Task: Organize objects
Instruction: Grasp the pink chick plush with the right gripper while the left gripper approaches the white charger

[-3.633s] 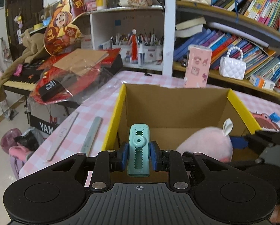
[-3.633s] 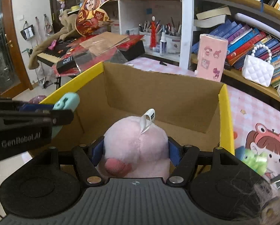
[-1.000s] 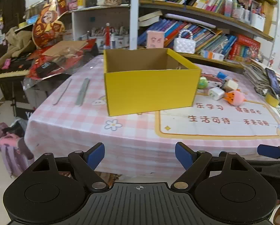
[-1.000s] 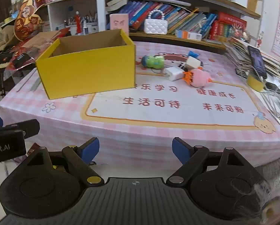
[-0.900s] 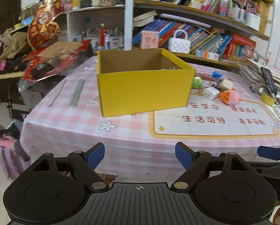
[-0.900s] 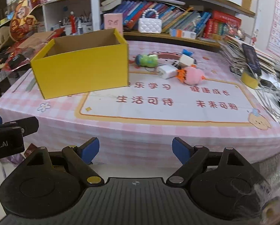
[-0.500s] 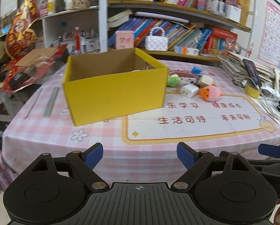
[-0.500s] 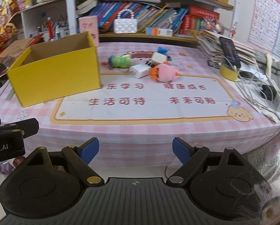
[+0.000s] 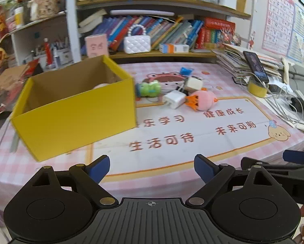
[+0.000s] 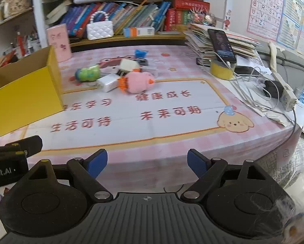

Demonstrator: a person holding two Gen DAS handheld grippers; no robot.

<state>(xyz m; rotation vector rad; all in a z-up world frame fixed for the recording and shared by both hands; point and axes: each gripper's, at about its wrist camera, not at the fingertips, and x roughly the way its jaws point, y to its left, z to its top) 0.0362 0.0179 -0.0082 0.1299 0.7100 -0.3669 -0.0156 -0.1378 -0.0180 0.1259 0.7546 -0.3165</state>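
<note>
Pink-checked counter (image 9: 50,168) carries the yellow box (image 9: 76,122); beside it lie the remaining toys, pink plush (image 10: 138,82) nearest. Both grippers, left gripper (image 9: 152,167) just opened wider, right gripper (image 10: 146,162), hang empty, fingers apart. Best approach: straddle the plush squarely before closing.

A: Anything blocking the front of the mat (image 10: 131,130)?
B: No, it's lying bare btwn box (image 9: 74,120) on left and cables (image 10: 251,93) on right. Toys (image 10: 138,82) and chargers (image 10: 109,83) are crowding the far edge, just beside the box corner.
</note>
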